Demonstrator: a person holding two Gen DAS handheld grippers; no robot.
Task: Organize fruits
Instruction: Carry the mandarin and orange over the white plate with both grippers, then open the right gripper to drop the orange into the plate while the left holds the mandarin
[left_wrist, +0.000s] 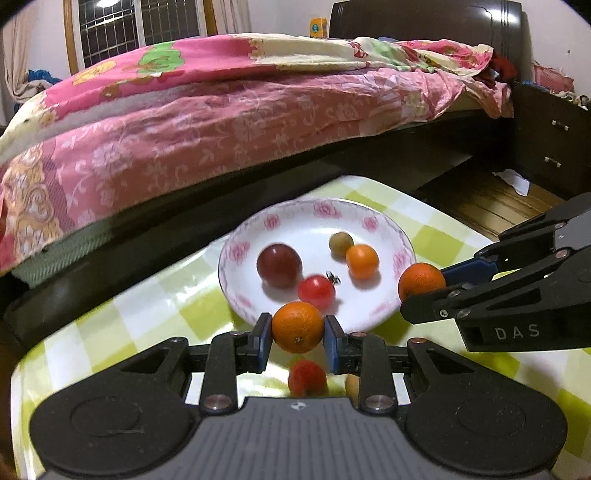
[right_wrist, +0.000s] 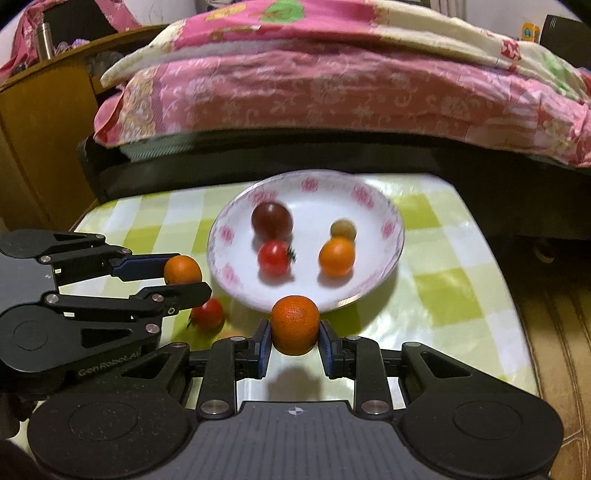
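Observation:
My left gripper (left_wrist: 297, 328) is shut on a small orange (left_wrist: 297, 327), held just in front of the near rim of a white floral plate (left_wrist: 369, 218). My right gripper (right_wrist: 294, 338) is shut on another orange (right_wrist: 294, 325), also at the plate's (right_wrist: 391, 229) near rim. Each gripper shows in the other's view, the right gripper (left_wrist: 424, 291) with its orange (left_wrist: 421, 280), the left gripper (right_wrist: 184, 275) with its orange (right_wrist: 183, 269). The plate holds a dark red fruit (right_wrist: 272, 220), a red tomato (right_wrist: 273, 257), an orange (right_wrist: 336, 256) and a small brown-green fruit (right_wrist: 343, 229).
A red tomato (right_wrist: 207, 314) lies on the green-checked tablecloth (right_wrist: 443, 295) below the left gripper; it also shows in the left wrist view (left_wrist: 306, 378) beside a small pale fruit (left_wrist: 351, 384). A bed with a pink quilt (left_wrist: 221, 110) stands right behind the table. Wooden floor (right_wrist: 554, 350) lies right.

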